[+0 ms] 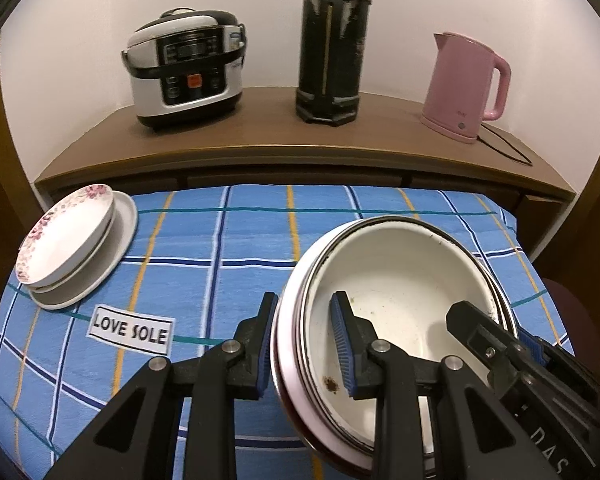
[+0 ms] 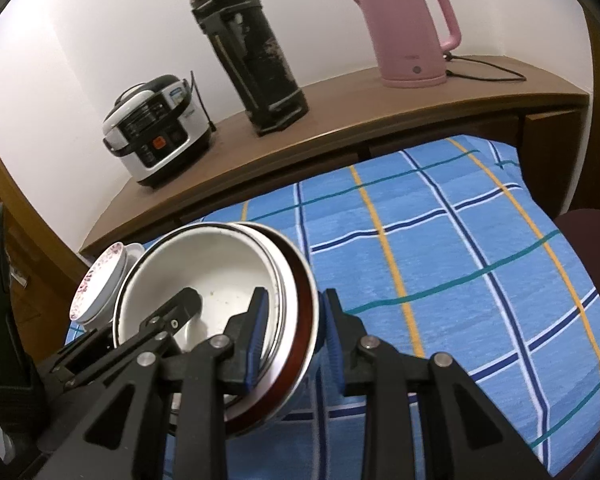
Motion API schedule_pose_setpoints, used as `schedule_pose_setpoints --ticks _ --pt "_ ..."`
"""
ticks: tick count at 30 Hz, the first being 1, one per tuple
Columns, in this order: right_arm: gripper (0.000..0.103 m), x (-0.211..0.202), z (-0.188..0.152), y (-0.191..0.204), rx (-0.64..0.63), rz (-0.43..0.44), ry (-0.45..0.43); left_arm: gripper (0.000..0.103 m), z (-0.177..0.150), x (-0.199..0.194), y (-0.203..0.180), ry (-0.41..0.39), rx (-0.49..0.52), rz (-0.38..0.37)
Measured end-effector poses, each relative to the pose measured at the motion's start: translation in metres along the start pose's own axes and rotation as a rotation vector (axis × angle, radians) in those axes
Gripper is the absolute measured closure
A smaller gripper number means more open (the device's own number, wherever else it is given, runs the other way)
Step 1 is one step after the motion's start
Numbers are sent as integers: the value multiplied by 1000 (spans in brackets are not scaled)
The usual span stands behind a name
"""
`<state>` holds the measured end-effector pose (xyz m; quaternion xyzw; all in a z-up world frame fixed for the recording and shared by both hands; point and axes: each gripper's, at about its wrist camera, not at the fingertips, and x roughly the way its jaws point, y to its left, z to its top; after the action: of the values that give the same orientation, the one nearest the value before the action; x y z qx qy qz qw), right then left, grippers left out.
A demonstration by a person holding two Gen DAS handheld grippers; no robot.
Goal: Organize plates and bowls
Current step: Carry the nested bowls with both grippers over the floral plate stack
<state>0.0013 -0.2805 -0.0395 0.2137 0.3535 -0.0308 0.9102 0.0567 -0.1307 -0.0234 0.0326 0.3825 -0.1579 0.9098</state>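
Observation:
A stack of nested bowls (image 1: 400, 280) is held between both grippers over the blue checked cloth (image 1: 220, 264). A white enamel bowl with dark specks lies on top, and a red-rimmed bowl (image 2: 300, 320) shows lower in the stack. My left gripper (image 1: 304, 344) is shut on the stack's left rim, one pad inside and one outside. My right gripper (image 2: 296, 320) is shut on the opposite rim the same way. Each gripper also shows in the other's view: the right gripper (image 1: 500, 328) and the left gripper (image 2: 136, 320). A floral plate (image 1: 68, 236) tops a small pile of white plates (image 1: 120, 236) at the cloth's far left.
Behind the cloth runs a wooden shelf (image 1: 260, 136) against the wall. On it stand a rice cooker (image 1: 184, 68), a tall black thermos (image 1: 332, 40) and a pink kettle (image 1: 464, 84) with its cord. A "LOVE SOLE" label (image 1: 130, 332) lies on the cloth.

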Motion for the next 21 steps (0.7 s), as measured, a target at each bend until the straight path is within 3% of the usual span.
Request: schedule_pose_setpoints --ticks 21 --pt "76 15 -1 56 -67 63 13 73 6 -12 59 -23 -78 62"
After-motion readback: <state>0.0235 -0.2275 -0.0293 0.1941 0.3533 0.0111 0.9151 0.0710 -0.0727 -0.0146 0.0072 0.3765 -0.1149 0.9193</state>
